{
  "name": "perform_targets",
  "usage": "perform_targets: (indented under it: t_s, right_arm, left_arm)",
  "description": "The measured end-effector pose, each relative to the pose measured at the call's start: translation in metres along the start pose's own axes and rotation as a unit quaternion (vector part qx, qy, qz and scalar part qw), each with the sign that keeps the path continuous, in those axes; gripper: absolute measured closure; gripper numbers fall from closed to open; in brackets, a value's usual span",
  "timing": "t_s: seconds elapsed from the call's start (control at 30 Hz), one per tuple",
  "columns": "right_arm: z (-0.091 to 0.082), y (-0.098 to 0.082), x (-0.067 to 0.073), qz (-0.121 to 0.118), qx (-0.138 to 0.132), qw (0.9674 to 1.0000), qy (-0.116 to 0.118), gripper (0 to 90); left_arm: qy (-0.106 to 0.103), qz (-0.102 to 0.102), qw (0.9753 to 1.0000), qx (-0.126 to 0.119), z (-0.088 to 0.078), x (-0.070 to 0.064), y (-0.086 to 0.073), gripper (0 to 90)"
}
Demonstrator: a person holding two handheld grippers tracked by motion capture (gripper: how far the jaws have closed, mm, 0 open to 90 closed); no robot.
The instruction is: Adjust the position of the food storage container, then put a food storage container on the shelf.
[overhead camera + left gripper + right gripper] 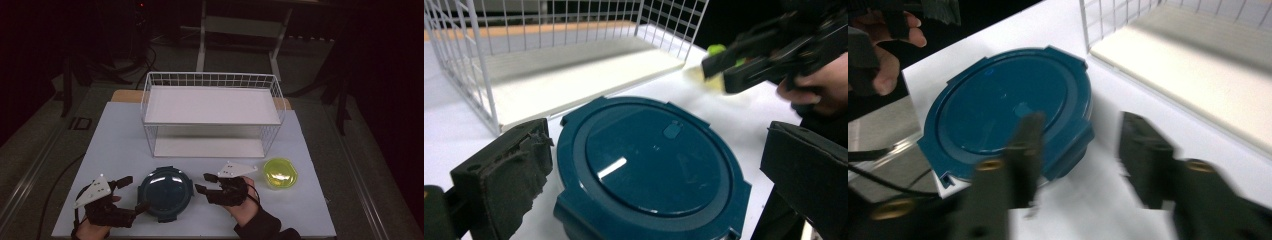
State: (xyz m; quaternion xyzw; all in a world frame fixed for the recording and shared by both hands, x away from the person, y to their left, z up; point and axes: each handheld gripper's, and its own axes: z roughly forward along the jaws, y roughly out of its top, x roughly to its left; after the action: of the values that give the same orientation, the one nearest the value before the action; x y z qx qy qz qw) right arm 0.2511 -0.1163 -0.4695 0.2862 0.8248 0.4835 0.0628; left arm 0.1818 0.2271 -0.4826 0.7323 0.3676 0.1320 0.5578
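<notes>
A round dark-blue lidded container [166, 192] sits near the table's front edge, between my two grippers. My left gripper [131, 195] is open at the container's left side. In the left gripper view its two jaws stand wide apart on either side of the container [649, 170], and I see no contact with it. My right gripper [204, 183] is open just right of the container, pointing left at it, with nothing between its jaws. In the right gripper view, which is blurred, the container [1003, 105] lies beyond the left jaw of the right gripper [1080, 122].
A white wire rack [210, 107] with two white shelves stands at the middle and back of the white table [120, 135]. A small yellow-green lidded bowl [280, 173] sits right of my right hand. The surroundings are dark.
</notes>
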Motion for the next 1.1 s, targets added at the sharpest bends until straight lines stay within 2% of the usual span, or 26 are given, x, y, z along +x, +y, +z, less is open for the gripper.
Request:
perform_targets:
  t_s: [0.03, 0.07, 0.17, 0.2, 0.23, 0.33, 0.37, 0.4, 0.47, 0.53, 0.57, 0.6, 0.63, 0.67, 0.73, 0.77, 0.83, 0.87, 0.9, 0.93, 1.0, 1.03, 1.1]
  right_arm:
    - [-0.002, 0.001, 0.001, -0.003, -0.008, 0.9999, -0.006, 42.3]
    - [-0.005, 0.002, 0.001, -0.002, -0.019, 0.9998, 0.002, 31.8]
    - [-0.008, 0.003, 0.001, -0.002, -0.028, 0.9996, 0.0, 26.8]
    - [-0.01, 0.004, 0.0, -0.002, -0.033, 0.9994, 0.007, 21.9]
    - [-0.013, 0.006, 0.0, -0.005, -0.042, 0.9991, 0.01, 14.2]
    - [-0.018, 0.006, -0.001, -0.008, -0.053, 0.9985, 0.009, 14.2]
    - [-0.018, 0.006, -0.001, -0.008, -0.053, 0.9985, 0.009, 14.2]
    - [-0.019, 0.006, -0.001, -0.011, -0.054, 0.9985, 0.003, 14.4]
    - [-0.02, 0.005, -0.002, -0.02, -0.051, 0.9985, -0.003, 16.2]
    - [-0.021, 0.004, -0.002, -0.023, -0.041, 0.9988, -0.01, 18.3]
    - [-0.021, 0.004, -0.003, -0.024, -0.041, 0.9988, -0.009, 18.4]
    - [-0.021, 0.002, -0.004, -0.021, -0.042, 0.9989, -0.007, 18.6]
    - [-0.021, 0.001, -0.005, -0.02, -0.042, 0.9989, -0.003, 18.6]
    - [-0.021, 0.001, -0.005, -0.018, -0.045, 0.9988, -0.001, 18.6]
    - [-0.022, 0.001, -0.005, -0.019, -0.045, 0.9988, 0.001, 18.4]
    - [-0.022, 0.001, -0.004, -0.022, -0.045, 0.9988, 0.001, 18.0]
    - [-0.023, 0.001, -0.002, -0.023, -0.049, 0.9985, 0.005, 17.3]
    - [-0.023, 0.002, -0.002, -0.022, -0.051, 0.9984, 0.01, 17.1]
    - [-0.023, 0.002, -0.001, -0.022, -0.051, 0.9984, 0.012, 17.0]
    - [-0.022, 0.002, -0.001, -0.022, -0.05, 0.9984, 0.017, 16.6]
    - [-0.021, 0.002, -0.001, -0.023, -0.048, 0.9983, 0.022, 16.0]
    - [-0.021, 0.002, -0.001, -0.025, -0.048, 0.9982, 0.025, 15.6]
    - [-0.019, 0.001, -0.001, -0.029, -0.046, 0.9981, 0.028, 15.1]
  left_arm:
    - [-0.007, -0.003, 0.9999, 0.007, 0.001, 0.0, 0.001, 0.0]
    - [-0.01, -0.003, 0.9999, 0.01, 0.001, 0.0, 0.002, 0.0]
    - [-0.015, -0.009, 0.9998, 0.013, 0.002, 0.0, 0.004, 0.0]
    - [-0.025, -0.028, 0.9993, 0.01, 0.002, 0.003, 0.007, 0.0]
    - [-0.024, -0.038, 0.9989, 0.013, 0.001, 0.005, 0.008, 0.0]
    - [-0.029, -0.066, 0.9971, 0.025, 0.0, 0.011, 0.009, 0.1]
    - [-0.029, -0.066, 0.9971, 0.025, 0.0, 0.011, 0.009, 0.1]
    - [-0.034, -0.085, 0.9952, 0.033, 0.0, 0.014, 0.009, 0.1]
    - [-0.029, -0.1, 0.9939, 0.037, 0.0, 0.016, 0.008, 0.1]
    - [-0.025, -0.123, 0.991, 0.048, 0.0, 0.018, 0.007, 0.1]
    - [-0.023, -0.145, 0.9873, 0.061, 0.001, 0.019, 0.007, 0.1]
    - [-0.028, -0.16, 0.9847, 0.064, 0.001, 0.021, 0.007, 0.1]
    - [-0.031, -0.179, 0.9807, 0.073, 0.002, 0.023, 0.006, 0.2]
    - [-0.027, -0.19, 0.9783, 0.079, 0.002, 0.025, 0.005, 1.2]
    - [-0.026, -0.216, 0.9718, 0.091, 0.003, 0.03, 0.003, 3.2]
    - [-0.023, -0.235, 0.9667, 0.099, 0.004, 0.034, 0.0, 3.9]
    - [-0.025, -0.257, 0.9601, 0.108, 0.005, 0.04, -0.004, 5.8]
    - [-0.028, -0.263, 0.9577, 0.113, 0.006, 0.043, -0.006, 5.9]
    - [-0.028, -0.277, 0.953, 0.12, 0.007, 0.047, -0.008, 7.4]
    - [-0.03, -0.284, 0.9503, 0.123, 0.007, 0.049, -0.009, 11.7]
    - [-0.037, -0.3, 0.944, 0.132, 0.009, 0.055, -0.013, 14.2]
    - [-0.044, -0.31, 0.9394, 0.139, 0.01, 0.059, -0.016, 14.6]
    - [-0.044, -0.325, 0.9338, 0.143, 0.012, 0.064, -0.02, 20.1]
